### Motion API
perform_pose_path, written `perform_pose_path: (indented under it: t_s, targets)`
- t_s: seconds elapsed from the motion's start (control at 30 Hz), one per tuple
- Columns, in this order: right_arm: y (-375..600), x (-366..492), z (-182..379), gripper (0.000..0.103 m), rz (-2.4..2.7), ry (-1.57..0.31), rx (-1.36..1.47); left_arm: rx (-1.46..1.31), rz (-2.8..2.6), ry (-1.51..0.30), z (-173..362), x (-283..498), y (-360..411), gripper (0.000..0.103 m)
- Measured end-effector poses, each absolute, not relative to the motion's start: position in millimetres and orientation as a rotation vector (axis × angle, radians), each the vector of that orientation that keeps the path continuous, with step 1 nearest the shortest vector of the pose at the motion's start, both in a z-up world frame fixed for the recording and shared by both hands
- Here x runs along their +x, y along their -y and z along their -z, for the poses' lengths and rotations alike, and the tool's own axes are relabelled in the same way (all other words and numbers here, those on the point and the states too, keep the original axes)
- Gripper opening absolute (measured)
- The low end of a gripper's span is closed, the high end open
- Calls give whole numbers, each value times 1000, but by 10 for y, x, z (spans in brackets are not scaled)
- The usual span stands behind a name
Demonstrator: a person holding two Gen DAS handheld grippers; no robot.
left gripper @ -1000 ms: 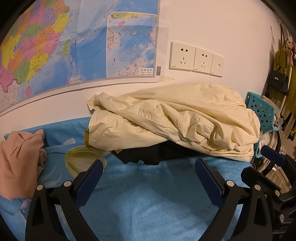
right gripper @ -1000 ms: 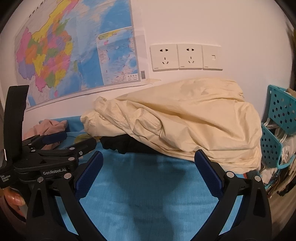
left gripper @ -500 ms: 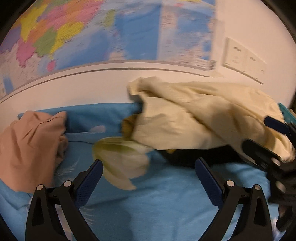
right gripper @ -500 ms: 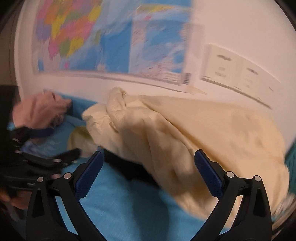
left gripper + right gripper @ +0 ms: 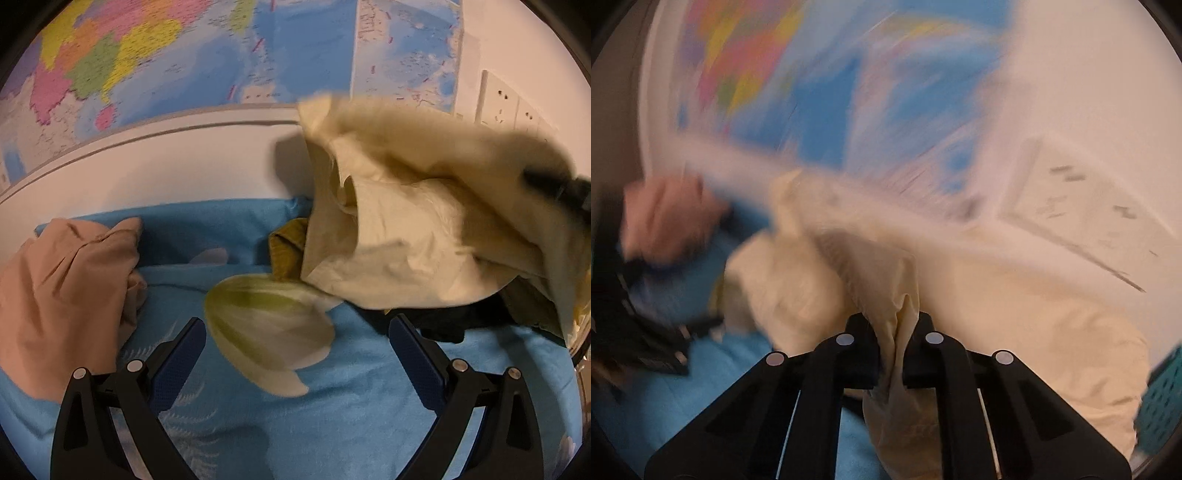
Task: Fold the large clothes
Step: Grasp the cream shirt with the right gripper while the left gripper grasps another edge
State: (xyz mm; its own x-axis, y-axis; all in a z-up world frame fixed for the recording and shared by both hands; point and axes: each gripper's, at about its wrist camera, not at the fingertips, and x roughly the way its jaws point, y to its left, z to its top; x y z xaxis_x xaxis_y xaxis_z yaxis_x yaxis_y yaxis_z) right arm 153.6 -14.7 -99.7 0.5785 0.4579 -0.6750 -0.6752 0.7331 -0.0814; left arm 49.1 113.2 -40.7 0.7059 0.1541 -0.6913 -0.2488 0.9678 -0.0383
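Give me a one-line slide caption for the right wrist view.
Right gripper closing on a fold of the cream jacket above the blue bedsheet, wall map blurred behind.

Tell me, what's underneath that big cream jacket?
Poking out under the cream jacket: a mustard-brown garment and something black, on the blue bedsheet. How far they extend underneath is covered.

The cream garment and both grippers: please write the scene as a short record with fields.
garment: cream garment, crumpled, on blue bedsheet
right gripper: jaws closing, a fold of the cream cloth pinched between them
left gripper: open, nothing between the jaws, above the sheet
other clothes: pink garment at left; dark garment under the cream one
wall: map, sockets
image quality: right wrist view blurred
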Motion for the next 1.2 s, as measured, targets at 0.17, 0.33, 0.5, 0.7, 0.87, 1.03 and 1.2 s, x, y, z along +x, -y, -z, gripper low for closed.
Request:
perform_pose_path:
  t_s: [0.17,0.33,0.5,0.7,0.87,1.03,1.2]
  targets:
    - [283,1599,966,46,-637,-688,-397,-92,-128,-659,301,634,-1078,96]
    - [233,1664,945,5,-665,-720,-381,-102,-105,-677,392,794,-1134,96]
    - [697,1816,103,5,-658,-579,-127,-112,-43,-649,409,698,-1122,96]
    - [1286,1831,-779,4,-575,-446,-32,-70,139,-572,350,616,-792,96]
    - [1548,1802,-1090,4,-536,-422,-6,5,233,-482,239,614,-357,96]
    - [1760,1729,-1163,4,-527,-438,14,121,199,-317,140,785,3,96]
    - [2029,1602,-1217,4,-485,-445,21,72,292,-373,118,1079,138,12]
